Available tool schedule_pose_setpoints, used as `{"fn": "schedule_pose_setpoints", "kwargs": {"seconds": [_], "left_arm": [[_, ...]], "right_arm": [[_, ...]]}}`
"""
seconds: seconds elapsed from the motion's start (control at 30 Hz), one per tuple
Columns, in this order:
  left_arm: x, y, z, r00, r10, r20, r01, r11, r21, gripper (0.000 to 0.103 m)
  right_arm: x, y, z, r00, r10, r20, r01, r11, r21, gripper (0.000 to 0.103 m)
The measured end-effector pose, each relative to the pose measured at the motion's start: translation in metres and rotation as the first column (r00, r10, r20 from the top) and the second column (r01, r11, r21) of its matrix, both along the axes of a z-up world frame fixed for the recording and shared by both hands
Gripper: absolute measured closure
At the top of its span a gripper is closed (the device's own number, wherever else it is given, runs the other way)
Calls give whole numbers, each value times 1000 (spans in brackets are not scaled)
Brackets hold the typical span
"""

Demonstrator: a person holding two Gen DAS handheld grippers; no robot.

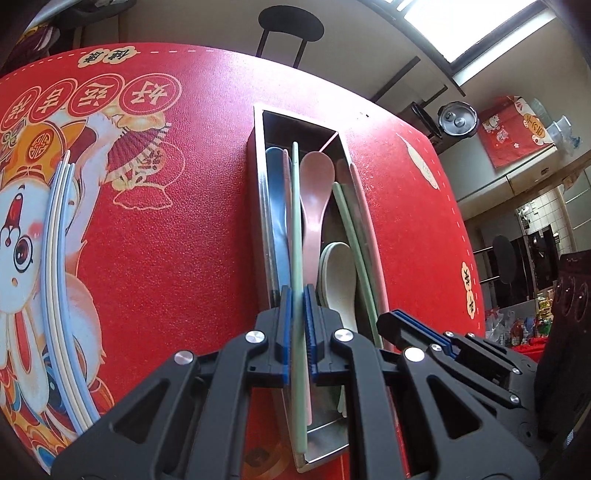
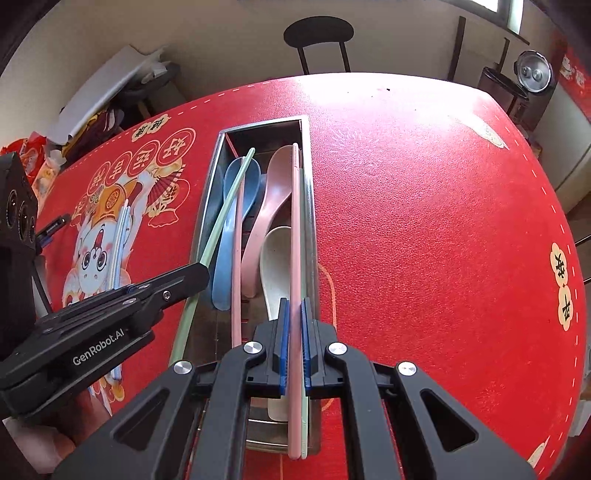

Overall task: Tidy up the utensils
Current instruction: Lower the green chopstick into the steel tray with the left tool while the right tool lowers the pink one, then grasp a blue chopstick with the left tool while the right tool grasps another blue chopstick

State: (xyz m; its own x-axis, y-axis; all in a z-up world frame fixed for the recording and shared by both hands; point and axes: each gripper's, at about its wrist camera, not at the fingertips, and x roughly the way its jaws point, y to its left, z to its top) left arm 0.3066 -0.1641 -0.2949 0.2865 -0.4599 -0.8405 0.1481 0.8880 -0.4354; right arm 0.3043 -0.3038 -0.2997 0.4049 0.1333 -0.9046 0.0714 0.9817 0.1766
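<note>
A long steel tray (image 1: 259,192) (image 2: 205,210) lies on the red table and holds a blue spoon (image 1: 277,199) (image 2: 224,266), a pink spoon (image 1: 316,192) (image 2: 274,188), a white spoon (image 1: 340,273) (image 2: 277,266) and some chopsticks. My left gripper (image 1: 297,295) (image 2: 201,274) is shut on a green chopstick (image 1: 295,221) (image 2: 225,206) that slants over the tray's left side. My right gripper (image 2: 294,306) (image 1: 390,319) is shut on a pink chopstick (image 2: 295,221) (image 1: 365,229) along the tray's right wall. Both grippers point steeply down at the tray's near end.
Blue and white chopsticks (image 1: 55,258) (image 2: 120,236) lie loose on the printed cartoon figure, left of the tray. A black chair (image 2: 319,33) stands beyond the table's far edge. A black box with lenses (image 2: 16,214) stands at the left. A hand (image 2: 37,443) holds the left gripper.
</note>
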Motion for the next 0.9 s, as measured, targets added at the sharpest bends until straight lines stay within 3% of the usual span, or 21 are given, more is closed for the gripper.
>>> {"fn": "schedule_pose_setpoints", "kwargs": {"seconds": [0.13,0.27,0.4,0.47,0.53,0.57,0.63,0.73,0.9], "left_arm": [[11,-4,-2,1000,9,-4,-9,1000,-1,92],[17,-4,5,1000,-13,10,13,1000,-24,80],[15,16,31,998,-9,68,12,999,-46,63],[13,32,45,994,-1,112,5,999,-40,49],[10,53,58,987,14,158,-13,1000,-9,46],[8,65,63,985,17,172,-18,1000,5,44],[3,89,70,979,33,199,-42,998,41,21],[-8,125,76,969,41,243,-70,991,110,18],[-26,179,64,970,53,238,-100,977,190,18]], "right_arm": [[2,2,-1,1000,-8,-7,8,1000,-12,97],[-2,1,8,1000,-20,13,20,1000,-1,94],[-15,0,28,997,-38,72,38,999,0,58],[-22,2,37,994,-39,107,40,999,-4,49],[-28,7,45,990,-39,136,40,999,-7,40],[-30,9,48,988,-39,147,41,999,-6,38],[-33,16,50,987,-33,157,32,999,4,36],[-35,28,48,987,-13,160,12,1000,8,35],[-30,59,38,990,50,130,-53,998,16,35]]}}
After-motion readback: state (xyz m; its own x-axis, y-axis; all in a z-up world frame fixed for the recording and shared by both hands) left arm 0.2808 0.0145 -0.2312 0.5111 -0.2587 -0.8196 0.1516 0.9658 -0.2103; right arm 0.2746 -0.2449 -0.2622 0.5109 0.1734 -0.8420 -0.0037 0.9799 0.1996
